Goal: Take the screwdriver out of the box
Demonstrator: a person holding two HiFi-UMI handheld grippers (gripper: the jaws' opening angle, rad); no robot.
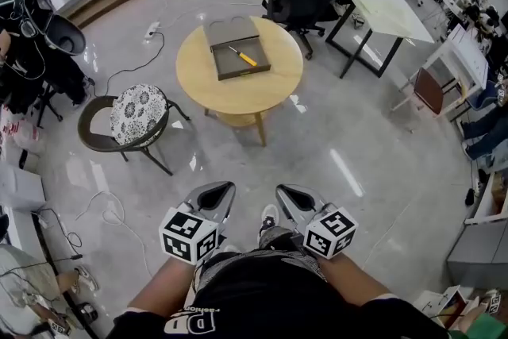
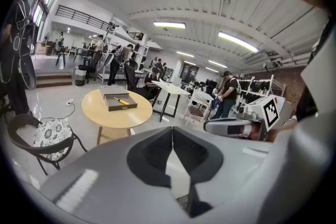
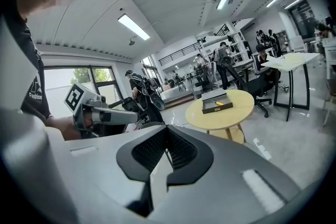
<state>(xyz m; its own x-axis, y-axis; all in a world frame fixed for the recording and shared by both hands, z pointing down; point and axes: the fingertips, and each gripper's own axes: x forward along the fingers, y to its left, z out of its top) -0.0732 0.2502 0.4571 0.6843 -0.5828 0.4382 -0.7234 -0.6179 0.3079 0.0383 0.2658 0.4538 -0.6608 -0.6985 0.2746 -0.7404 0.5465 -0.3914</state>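
A yellow-handled screwdriver (image 1: 244, 56) lies inside an open grey box (image 1: 240, 62) on a round wooden table (image 1: 238, 91), several steps ahead of me. The box lid (image 1: 232, 31) rests just behind it. My left gripper (image 1: 225, 188) and right gripper (image 1: 283, 190) are held side by side low in the head view, far from the table, both shut and empty. The left gripper view shows its jaws (image 2: 172, 136) meeting, with the box (image 2: 119, 103) and screwdriver (image 2: 122, 100) in the distance. In the right gripper view the jaws (image 3: 167, 139) also meet, and the box (image 3: 217, 106) is far off.
A chair with a patterned cushion (image 1: 136, 115) stands left of the table. A black office chair (image 1: 290, 0) and a white table (image 1: 385, 5) are behind it to the right. Cables (image 1: 103, 210) trail over the grey floor at left. Several people stand about the room.
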